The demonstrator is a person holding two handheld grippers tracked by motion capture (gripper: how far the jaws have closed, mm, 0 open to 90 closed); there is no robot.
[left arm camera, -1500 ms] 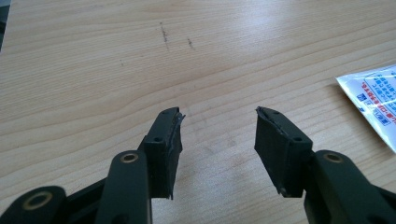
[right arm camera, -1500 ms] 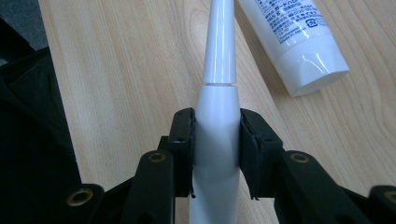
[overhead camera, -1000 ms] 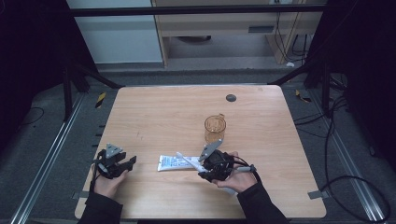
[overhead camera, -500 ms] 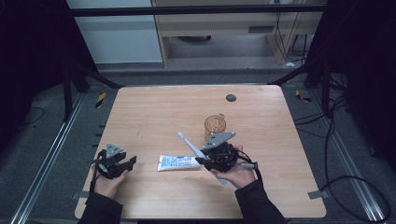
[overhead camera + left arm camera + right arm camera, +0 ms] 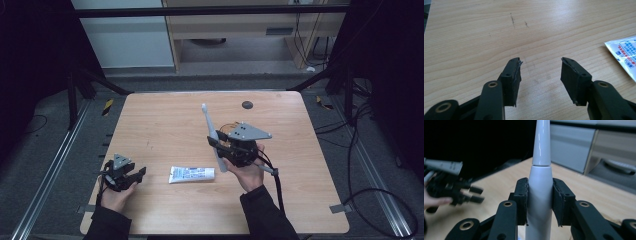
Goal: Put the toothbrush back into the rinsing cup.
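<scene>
White and slim, the electric toothbrush (image 5: 212, 137) is clamped between the jaws of the right gripper (image 5: 220, 146), which pinch its thicker handle from both sides (the right gripper view shows the pads pressed flat against it (image 5: 541, 195), the neck rising straight up between them). In the high view the toothbrush is held off the wooden table (image 5: 300, 200), tilted, its head pointing toward the far edge and its lower end just beside the person's right hand (image 5: 247, 172), right of the middle of the table.

The left gripper (image 5: 134, 175) sits near the table's near left corner, its jaws spread apart with bare wood between them (image 5: 541, 72). A white toothpaste tube (image 5: 191, 174) with blue print lies flat on the table between the two grippers, toward the near edge, apart from both; its end shows at the right edge of the left gripper view (image 5: 624, 56).
</scene>
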